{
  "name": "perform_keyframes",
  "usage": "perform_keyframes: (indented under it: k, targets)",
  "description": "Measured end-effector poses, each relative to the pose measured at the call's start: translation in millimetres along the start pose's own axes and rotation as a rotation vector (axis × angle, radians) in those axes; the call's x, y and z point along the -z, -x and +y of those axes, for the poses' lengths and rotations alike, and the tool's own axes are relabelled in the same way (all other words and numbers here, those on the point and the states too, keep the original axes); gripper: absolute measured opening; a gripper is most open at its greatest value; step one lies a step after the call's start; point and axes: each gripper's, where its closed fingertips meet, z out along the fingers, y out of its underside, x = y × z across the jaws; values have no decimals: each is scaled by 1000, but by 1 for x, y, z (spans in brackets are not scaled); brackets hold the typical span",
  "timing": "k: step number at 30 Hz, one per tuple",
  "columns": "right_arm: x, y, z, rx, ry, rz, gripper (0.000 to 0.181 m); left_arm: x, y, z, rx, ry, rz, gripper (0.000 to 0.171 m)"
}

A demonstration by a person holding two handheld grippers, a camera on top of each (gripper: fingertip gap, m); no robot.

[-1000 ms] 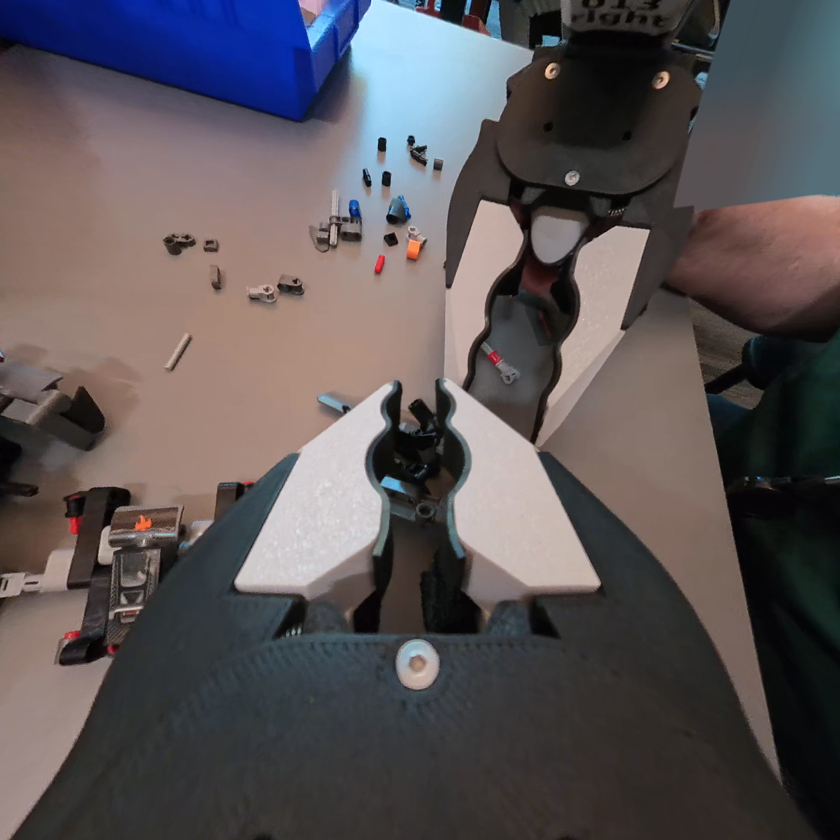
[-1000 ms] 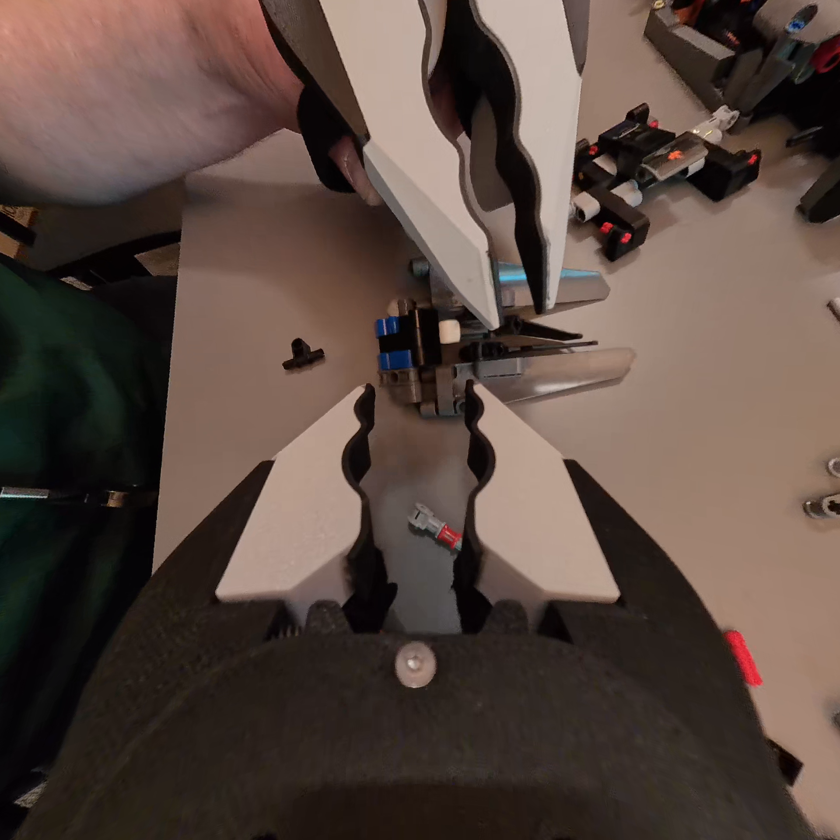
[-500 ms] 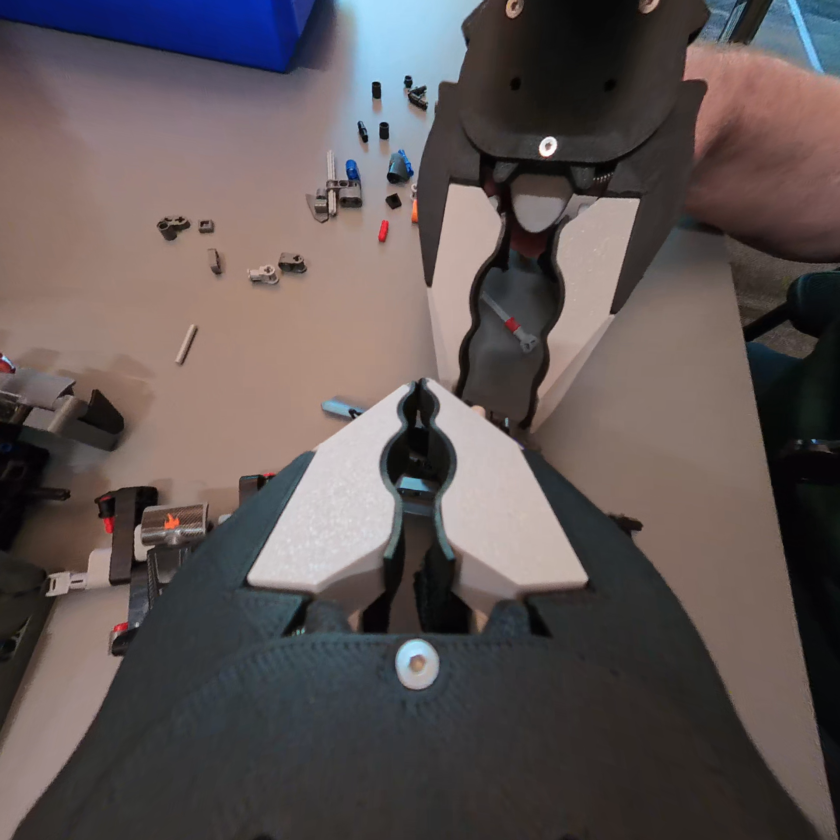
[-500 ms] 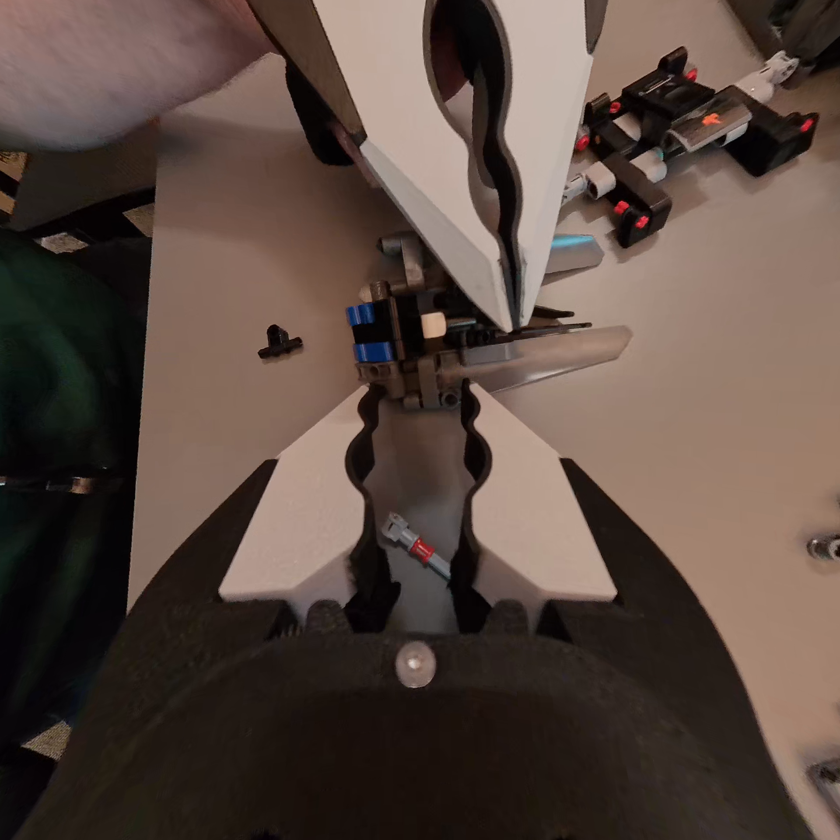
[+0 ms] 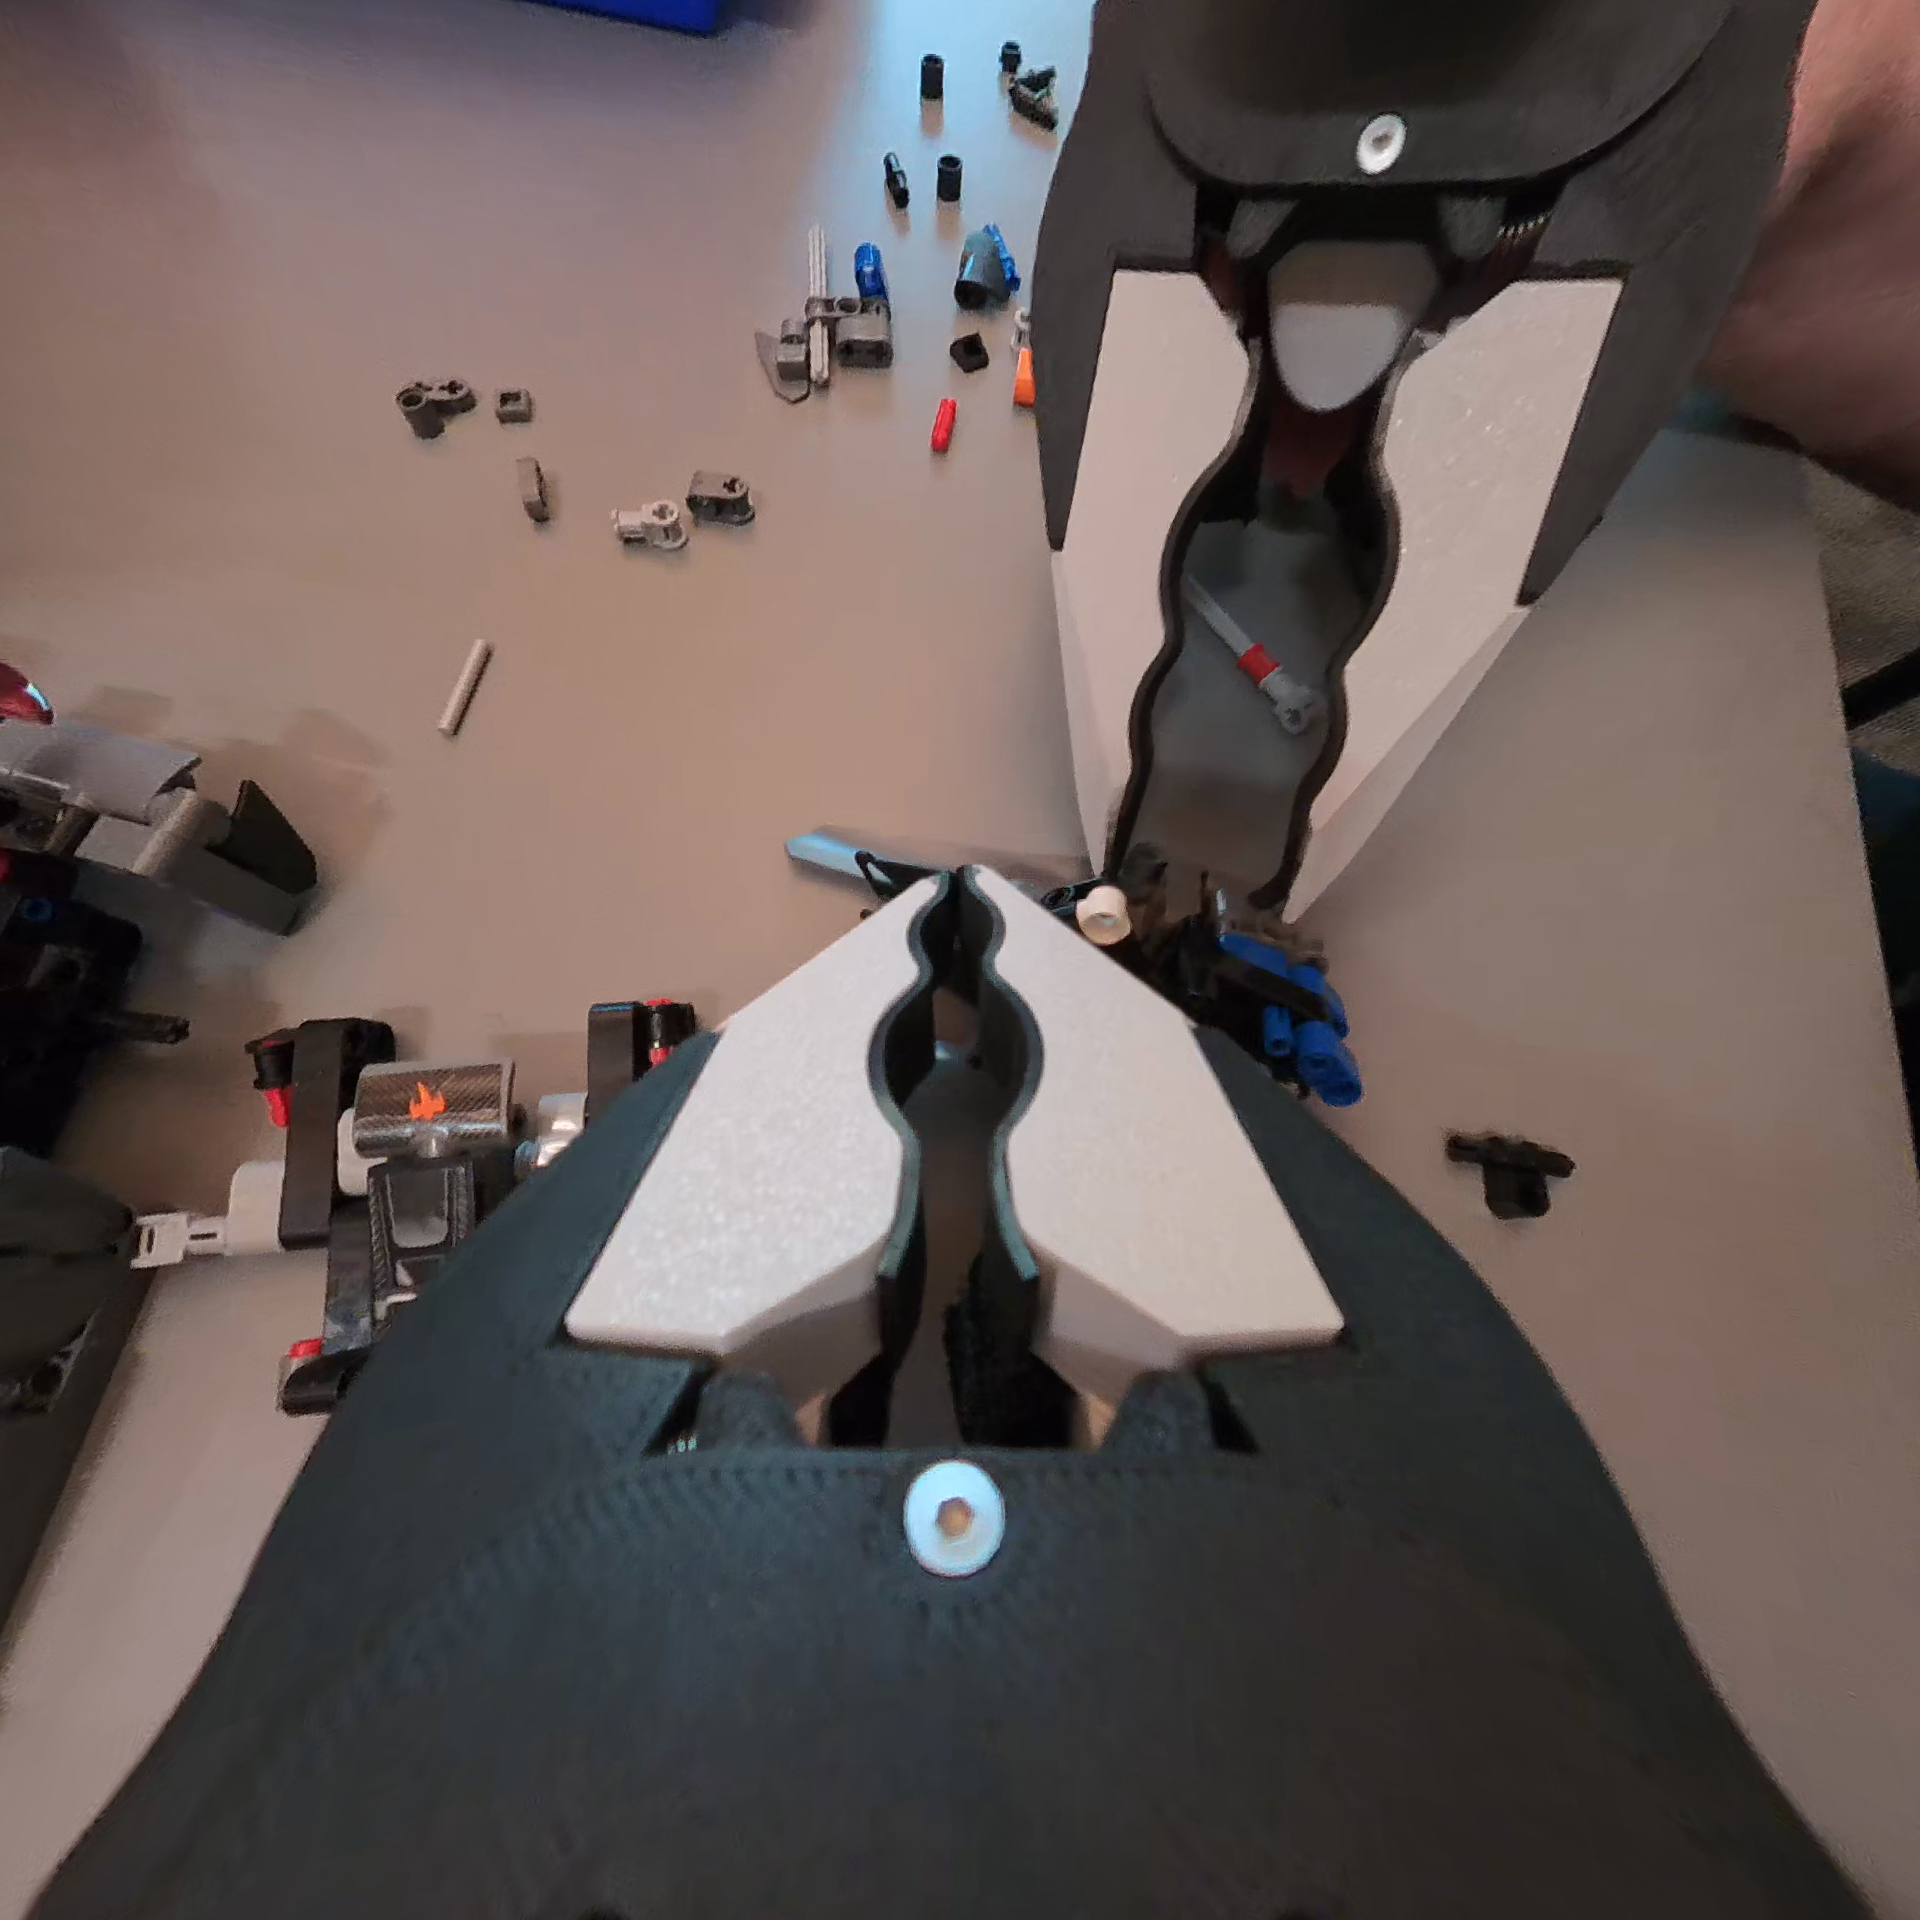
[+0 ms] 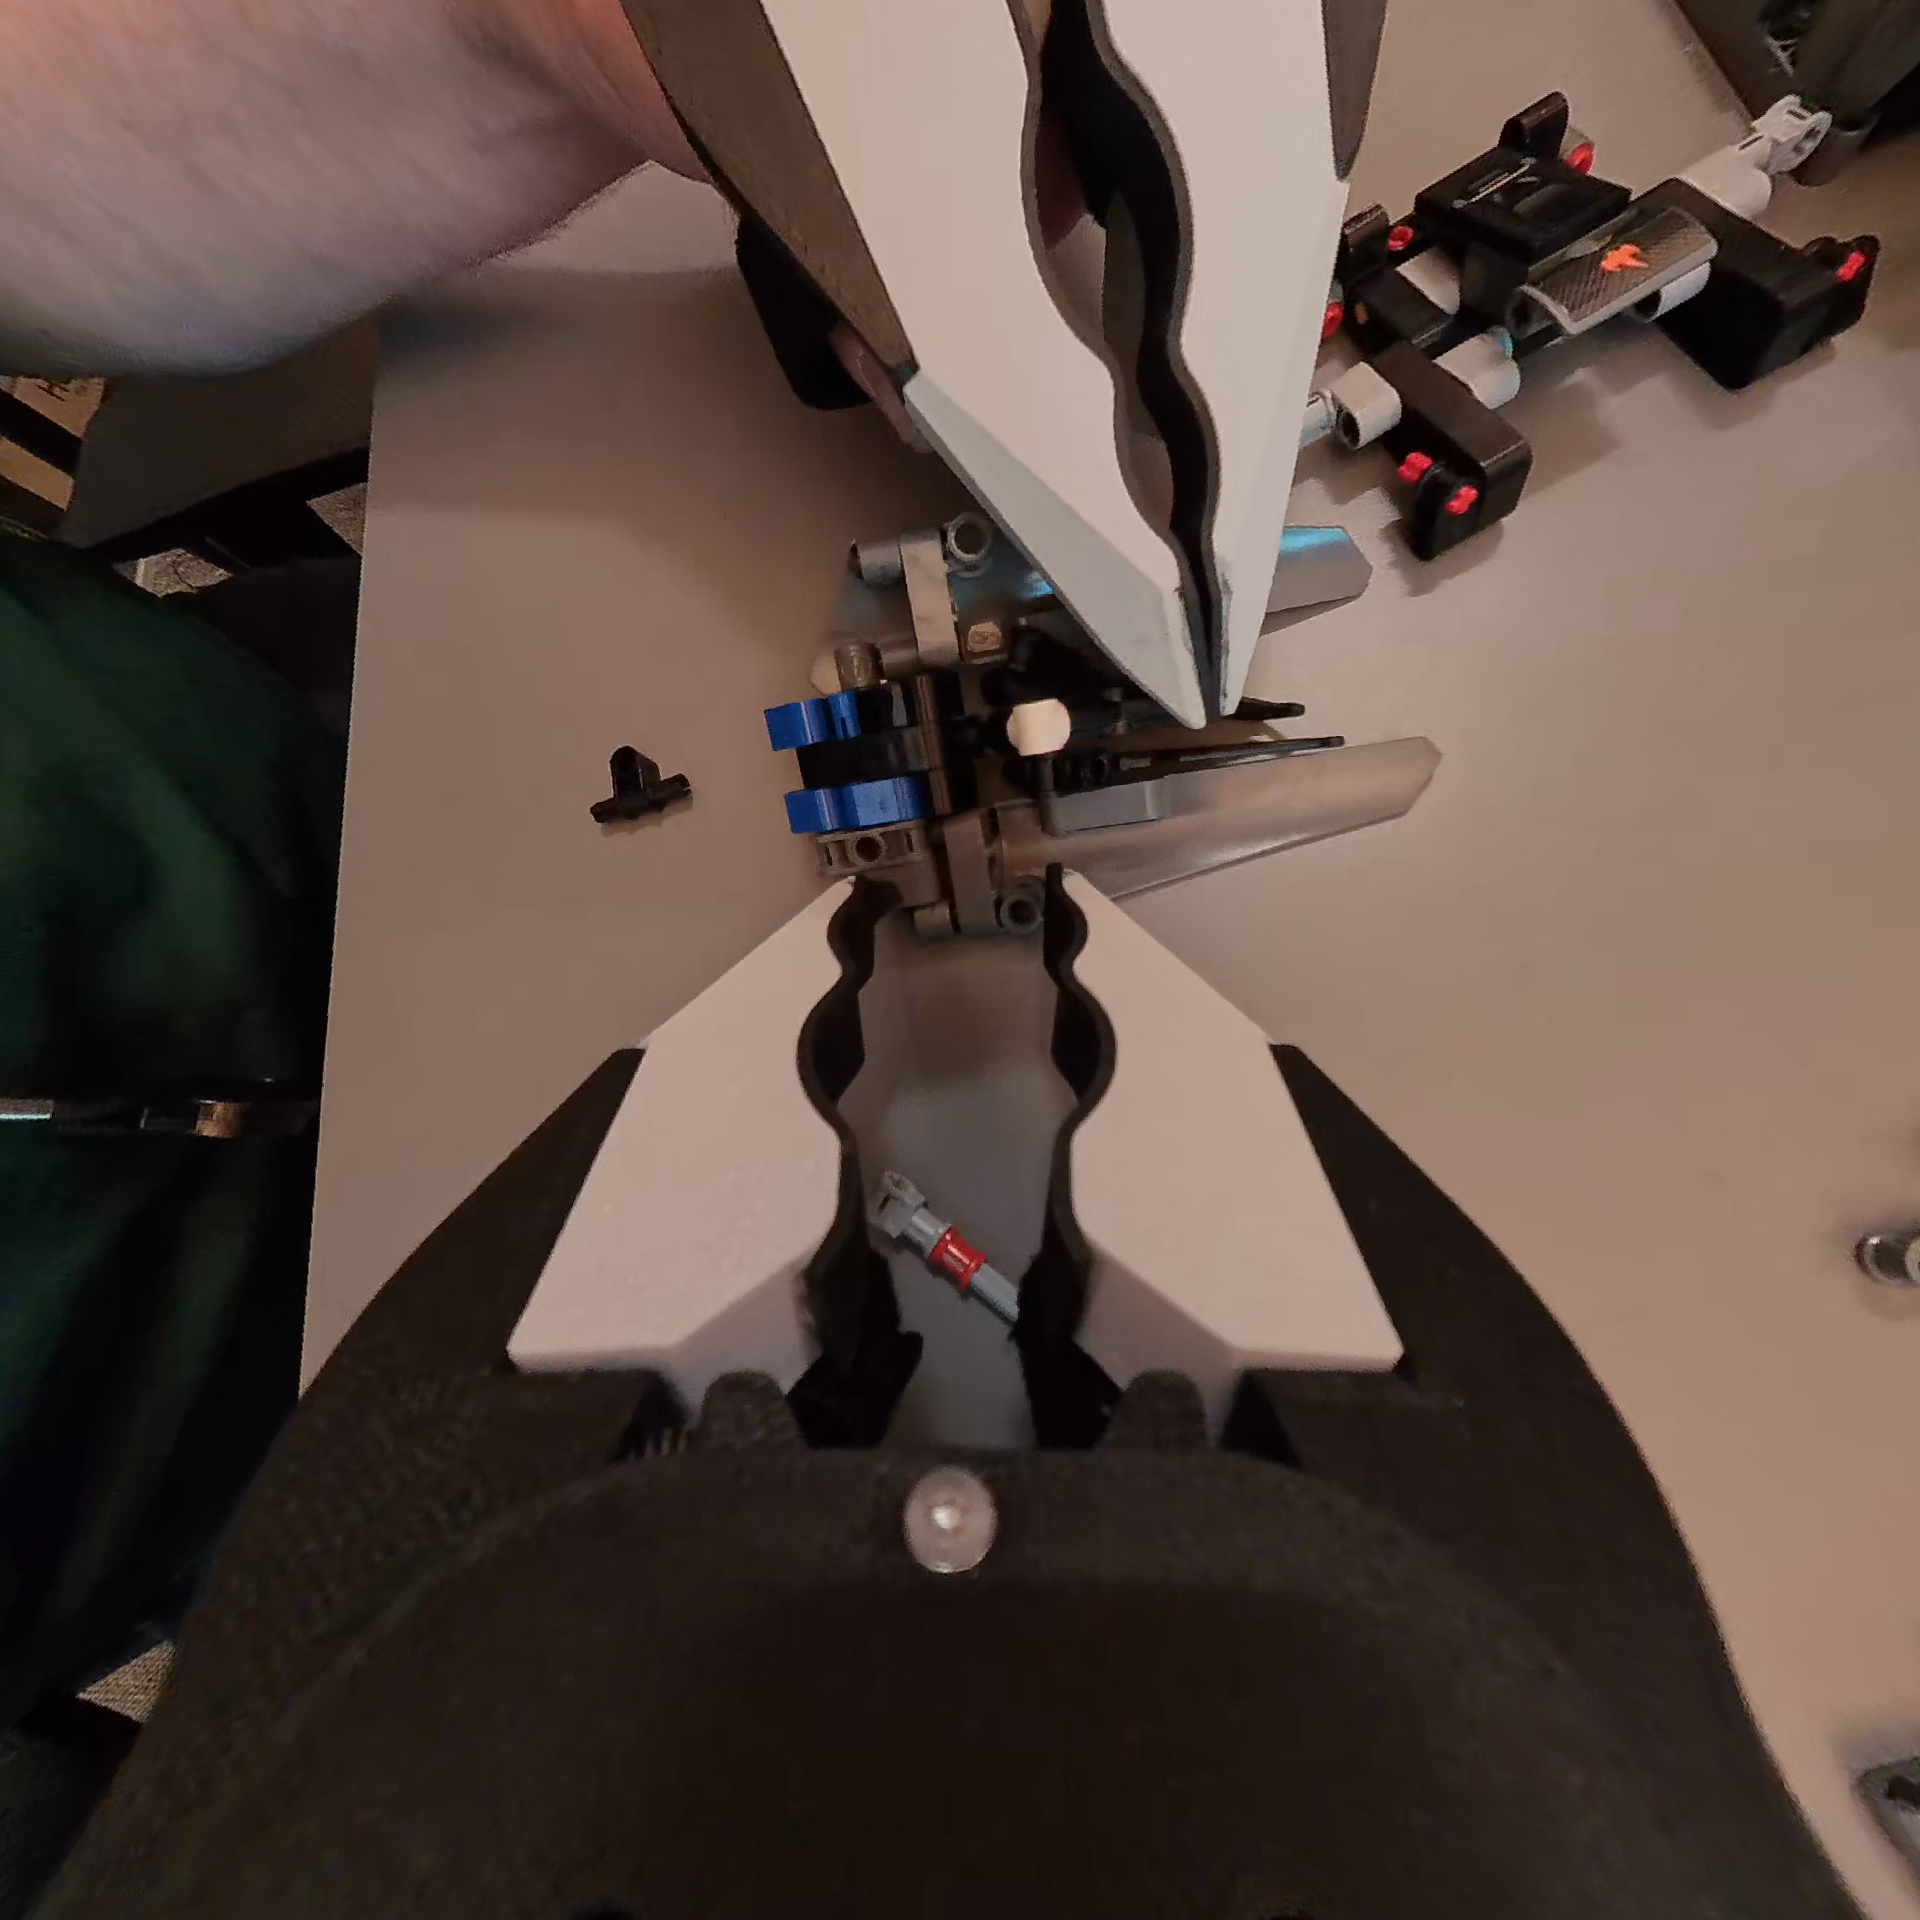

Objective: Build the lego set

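Right wrist view: half-built lego wing [image 6: 1039, 790] lies on the worktop [image 6: 1558, 1039]; left claw [image 6: 1210, 665] pinched closed at its black middle, right claw [image 6: 951, 904] agape around its end; loose parts [image 5: 831, 332] beyond wait

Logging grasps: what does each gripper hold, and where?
Left gripper shut at a thin black strip of the sub-assembly; a pinch cannot be confirmed. Right gripper open, straddling its grey end.
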Motion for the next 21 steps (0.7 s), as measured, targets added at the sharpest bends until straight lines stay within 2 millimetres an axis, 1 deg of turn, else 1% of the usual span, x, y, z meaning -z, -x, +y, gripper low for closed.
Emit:
perform_keyframes:
  k: [2,4,5,6,7,9,12,15,18,21]
  targets:
    - [0,0,0,1,-3,2,31,-1,1,2,-6,19,-12,0]
    - [0,0,0,-1,-2,2,31,0,2,1,-14,21,-20,0]
    - [0,0,0,0,-1,2,31,1,5,0,-7,22,-31,7]
    - [1,0,-1,-1,-4,3,32,5,7,-1,6,16,-38,14]
    - [3,0,-2,-5,-14,2,35,11,8,-5,22,-9,-39,17]
    - [8,0,-6,-7,-45,13,35,23,7,-9,62,-35,-33,19]
    - [14,-2,-10,0,-45,30,32,31,1,2,50,19,-47,18]
    - [13,2,-17,33,-33,24,31,31,-13,1,31,11,-19,14]
    - [14,-2,-26,30,-41,16,33,26,-19,6,10,33,-29,14]
    - [15,-7,-36,23,-48,-17,42,23,-26,9,14,28,-46,30]
